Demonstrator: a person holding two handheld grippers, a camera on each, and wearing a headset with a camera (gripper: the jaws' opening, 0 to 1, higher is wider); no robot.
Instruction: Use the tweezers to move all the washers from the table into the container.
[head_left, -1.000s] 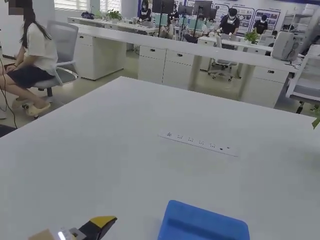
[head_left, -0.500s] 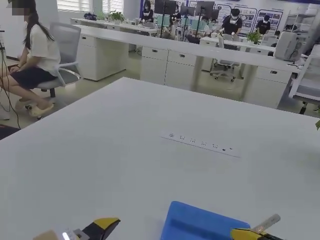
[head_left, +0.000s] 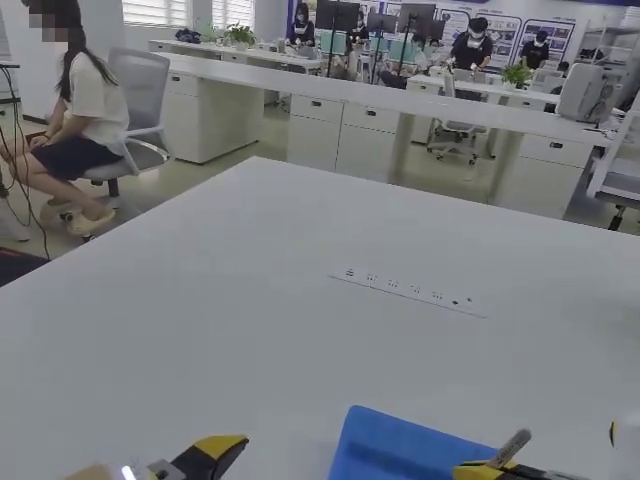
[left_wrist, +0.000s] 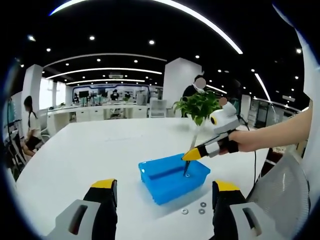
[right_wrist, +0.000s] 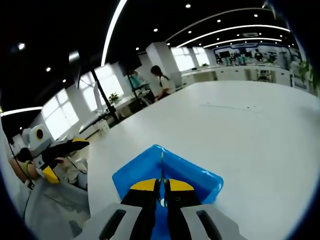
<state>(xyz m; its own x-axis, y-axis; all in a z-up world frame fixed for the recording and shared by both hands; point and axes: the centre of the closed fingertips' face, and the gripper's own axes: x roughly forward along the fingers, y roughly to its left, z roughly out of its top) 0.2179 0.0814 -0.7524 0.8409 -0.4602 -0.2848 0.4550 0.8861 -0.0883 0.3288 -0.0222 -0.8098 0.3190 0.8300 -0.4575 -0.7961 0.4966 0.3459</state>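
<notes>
Power strip (head_left: 415, 292) mid-frame on white table (head_left: 200, 320); seated person (head_left: 85, 110) upper left, plant (left_wrist: 200, 105) upper center of left gripper view. Open-plan office w/ desk rows at top. Lower center of left gripper view: blue container (left_wrist: 172, 177), seen betw. the left gripper (left_wrist: 165, 186) jaws, which are spread apart. Three washers (left_wrist: 201, 211) lie on the table just below-right of it. Right gripper (right_wrist: 161, 186) clamped on tweezers (right_wrist: 162, 167), tips down inside container.

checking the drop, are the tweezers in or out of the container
In. The tweezers reach down past the rim of the container, held by the right gripper with jaws shut.
</notes>
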